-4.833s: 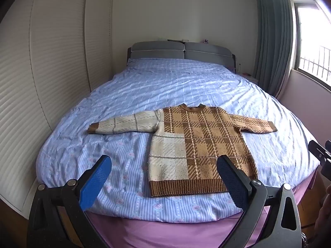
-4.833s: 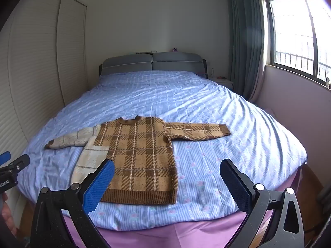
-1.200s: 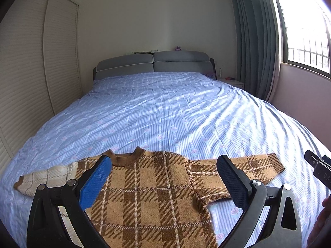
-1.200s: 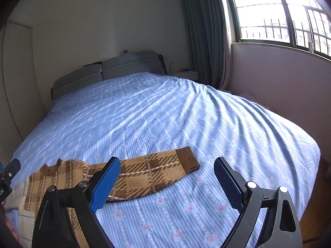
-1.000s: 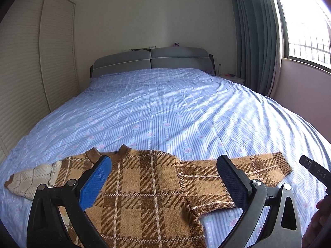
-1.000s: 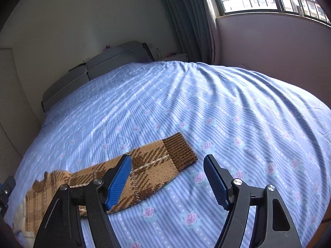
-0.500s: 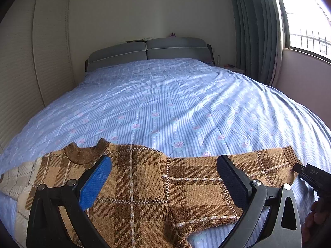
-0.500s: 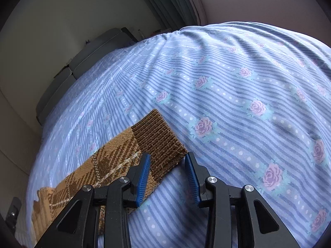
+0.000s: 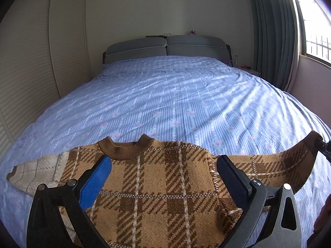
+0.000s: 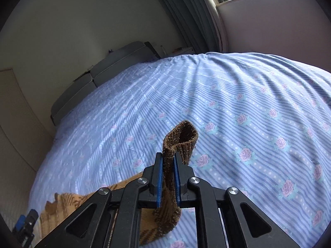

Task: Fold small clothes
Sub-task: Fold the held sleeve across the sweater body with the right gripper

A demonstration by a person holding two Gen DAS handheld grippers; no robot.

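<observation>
right hand-held gripper [image 10: 167, 177] just clamped the sweater [image 9: 157, 194] cuff [image 10: 182, 138] on the bed [image 9: 175, 95]. sleeve runs left toward the body, so fold inward. left hand-held gripper [image 9: 163, 177] wide, holding nothing.

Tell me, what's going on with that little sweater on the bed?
A person holding a claw in each hand is starting to fold a small brown plaid sweater spread on the bed. The right claw has pinched the ribbed cuff of one sleeve and lifted it off the sheet. The left claw hangs open above the sweater's chest, holding nothing. The cream sleeve on the other side lies flat.
</observation>
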